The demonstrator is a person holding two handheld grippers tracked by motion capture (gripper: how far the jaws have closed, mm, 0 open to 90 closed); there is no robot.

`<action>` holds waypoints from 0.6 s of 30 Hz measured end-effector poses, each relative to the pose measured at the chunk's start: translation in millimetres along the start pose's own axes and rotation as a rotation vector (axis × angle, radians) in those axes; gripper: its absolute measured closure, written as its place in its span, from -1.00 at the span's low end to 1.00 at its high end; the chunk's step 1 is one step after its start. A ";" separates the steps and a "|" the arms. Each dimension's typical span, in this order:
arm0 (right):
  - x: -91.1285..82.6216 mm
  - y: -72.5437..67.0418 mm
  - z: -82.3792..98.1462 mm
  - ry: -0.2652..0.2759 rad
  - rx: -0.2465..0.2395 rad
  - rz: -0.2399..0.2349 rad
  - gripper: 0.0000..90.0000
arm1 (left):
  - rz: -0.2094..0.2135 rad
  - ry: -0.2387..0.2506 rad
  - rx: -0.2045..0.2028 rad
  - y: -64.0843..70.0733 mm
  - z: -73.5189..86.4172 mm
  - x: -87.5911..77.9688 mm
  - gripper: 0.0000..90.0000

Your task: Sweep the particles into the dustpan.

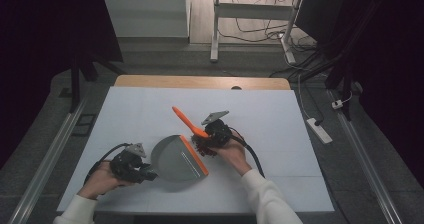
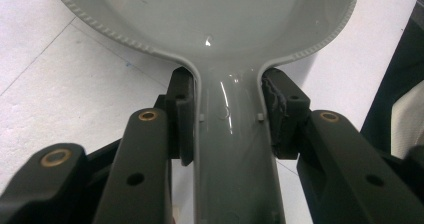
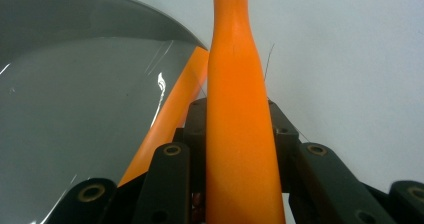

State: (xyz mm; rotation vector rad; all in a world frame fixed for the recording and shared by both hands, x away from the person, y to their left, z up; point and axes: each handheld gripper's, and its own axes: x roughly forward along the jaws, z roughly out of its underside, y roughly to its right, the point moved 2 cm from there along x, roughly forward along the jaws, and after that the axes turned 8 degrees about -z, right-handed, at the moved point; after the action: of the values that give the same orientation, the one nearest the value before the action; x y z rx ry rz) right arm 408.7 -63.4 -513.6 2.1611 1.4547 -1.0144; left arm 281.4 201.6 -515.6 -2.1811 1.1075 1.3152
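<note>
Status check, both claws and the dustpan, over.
Left claw shut on dustpan handle. Right claw shut on orange brush handle, bristles at the dustpan's orange lip. Nothing in the way on the table.

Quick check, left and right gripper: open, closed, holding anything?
Left gripper: closed on the grey dustpan's handle.
Right gripper: closed on the orange brush handle, beside the dustpan's orange lip.

Lab: dark curtains (image 1: 40, 44) (floor cables (image 1: 260, 34)).
</note>
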 end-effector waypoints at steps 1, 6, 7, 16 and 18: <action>0.4 -0.7 -0.3 0.001 0.000 -0.001 0.56 | 0.001 0.000 0.001 0.2 0.0 0.1 0.36; 3.6 -5.6 -1.2 0.019 0.019 -0.029 0.56 | 0.002 0.000 0.002 0.0 -0.1 0.4 0.36; 4.4 -6.6 -1.2 0.023 0.023 -0.045 0.56 | 0.002 0.000 0.002 0.0 -0.1 0.4 0.36; 9.5 -25.9 -7.0 0.043 0.009 -0.072 0.56 | 0.002 0.000 0.003 -0.1 0.3 0.8 0.36; 10.6 -32.8 -9.1 0.048 -0.002 -0.086 0.56 | 0.002 0.000 0.003 -0.1 0.5 0.9 0.36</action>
State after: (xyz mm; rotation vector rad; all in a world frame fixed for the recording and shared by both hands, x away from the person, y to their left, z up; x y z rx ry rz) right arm 384.7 -37.1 -511.5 2.1522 1.5817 -0.9961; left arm 281.5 201.6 -516.6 -2.1788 1.1112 1.3138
